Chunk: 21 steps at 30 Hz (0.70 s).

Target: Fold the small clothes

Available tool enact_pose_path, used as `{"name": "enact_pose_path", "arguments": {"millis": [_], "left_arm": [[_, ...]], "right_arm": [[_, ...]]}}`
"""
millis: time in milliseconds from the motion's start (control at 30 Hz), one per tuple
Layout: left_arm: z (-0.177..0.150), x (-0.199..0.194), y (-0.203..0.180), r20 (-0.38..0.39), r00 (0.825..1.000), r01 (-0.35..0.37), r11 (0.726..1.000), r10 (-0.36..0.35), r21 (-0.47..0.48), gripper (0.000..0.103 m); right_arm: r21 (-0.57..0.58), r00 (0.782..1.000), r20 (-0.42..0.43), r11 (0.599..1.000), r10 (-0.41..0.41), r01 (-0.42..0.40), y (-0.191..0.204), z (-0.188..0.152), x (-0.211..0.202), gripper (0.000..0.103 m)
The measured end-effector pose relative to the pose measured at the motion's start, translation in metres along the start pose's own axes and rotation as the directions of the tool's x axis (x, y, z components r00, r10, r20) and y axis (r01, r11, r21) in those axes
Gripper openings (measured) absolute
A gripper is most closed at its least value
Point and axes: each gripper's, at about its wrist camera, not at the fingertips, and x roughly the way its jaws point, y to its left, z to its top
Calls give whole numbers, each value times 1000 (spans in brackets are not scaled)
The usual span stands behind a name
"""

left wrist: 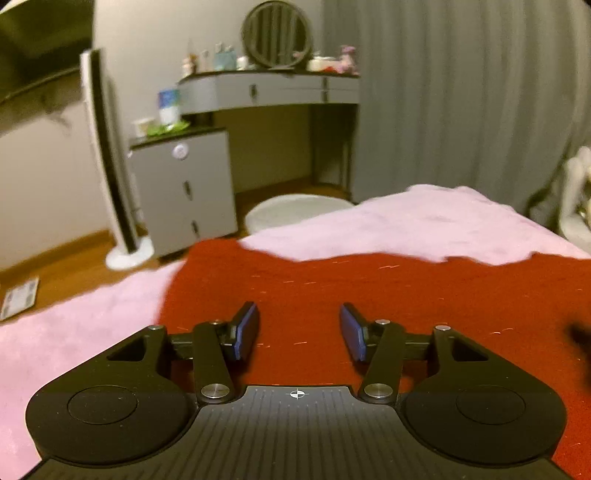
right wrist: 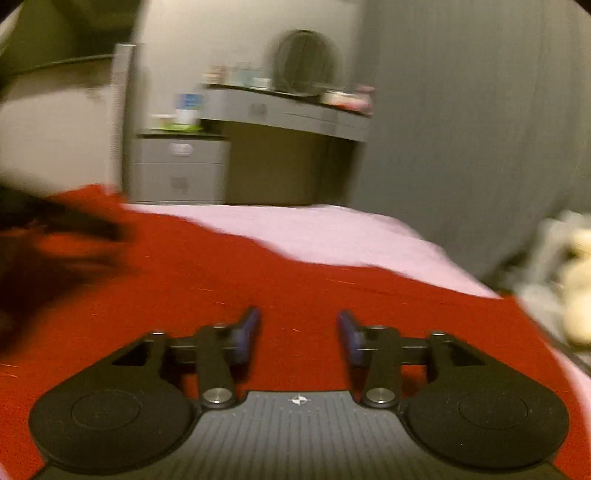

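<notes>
We see the red cloth (left wrist: 369, 295) spread flat on the pink bed (left wrist: 424, 221). Over it hang both claws — the left claw (left wrist: 298, 331) and the right claw (right wrist: 299, 334) — each with jaws apart, nothing between them. Behind stands a grey dressing table (left wrist: 269, 90).

The garment (left wrist: 369, 295) lies spread on the bed (left wrist: 406, 218), with bare bedding beyond its far edge and to its left. The left gripper (left wrist: 298, 330) and the right gripper (right wrist: 299, 334) each hang over the garment, jaws apart with nothing between them, and in the right wrist view the other gripper shows as a blur at the left over the same cloth. Past the bed's far end stand a stool (left wrist: 295, 210), a drawer unit (left wrist: 184, 188) and a fan (left wrist: 110, 158) to its left, a vanity (left wrist: 269, 88) with a mirror (left wrist: 277, 35) on it behind, and a curtain (left wrist: 461, 92) to the right.
</notes>
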Motion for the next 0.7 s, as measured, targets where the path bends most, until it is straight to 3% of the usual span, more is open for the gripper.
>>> {"name": "enact_pose_path", "arguments": {"millis": [33, 67, 200, 233, 300, 367, 433, 500, 700], "left_arm": [[1, 0, 13, -3, 1000, 27, 997, -27, -71, 56], [2, 0, 20, 3, 1000, 11, 995, -11, -103, 56], [0, -5, 31, 3, 1000, 6, 993, -6, -115, 58], [0, -10, 33, -9, 1000, 11, 994, -12, -109, 58], [4, -24, 39, -49, 997, 49, 996, -52, -71, 58], [-3, -48, 55, -77, 987, 136, 990, -139, -39, 61], [-19, -80, 79, -83, 963, 250, 964, -257, -88, 67], [-38, -98, 98, -79, 946, 300, 943, -313, -142, 68], [-70, -100, 119, -158, 900, 357, 896, -406, -266, 63]], "right_arm": [[24, 999, -14, 999, -44, 44, -22, -5, 2, 51], [63, 998, -17, 996, -63, 64, -42, -9, 1, 51], [224, 973, -68, 947, -219, 229, -108, -26, -15, 52], [251, 967, -91, 934, -239, 254, -119, -30, -20, 60], [265, 963, -97, 926, -253, 270, -130, -40, -43, 61], [349, 979, -85, 915, -183, 201, -143, -53, -78, 62], [447, 999, -44, 894, -18, 36, -157, -67, -110, 65], [484, 990, -25, 868, 140, -111, -171, -82, -131, 65], [335, 975, -76, 927, 207, -170, -161, -82, -137, 58]]}}
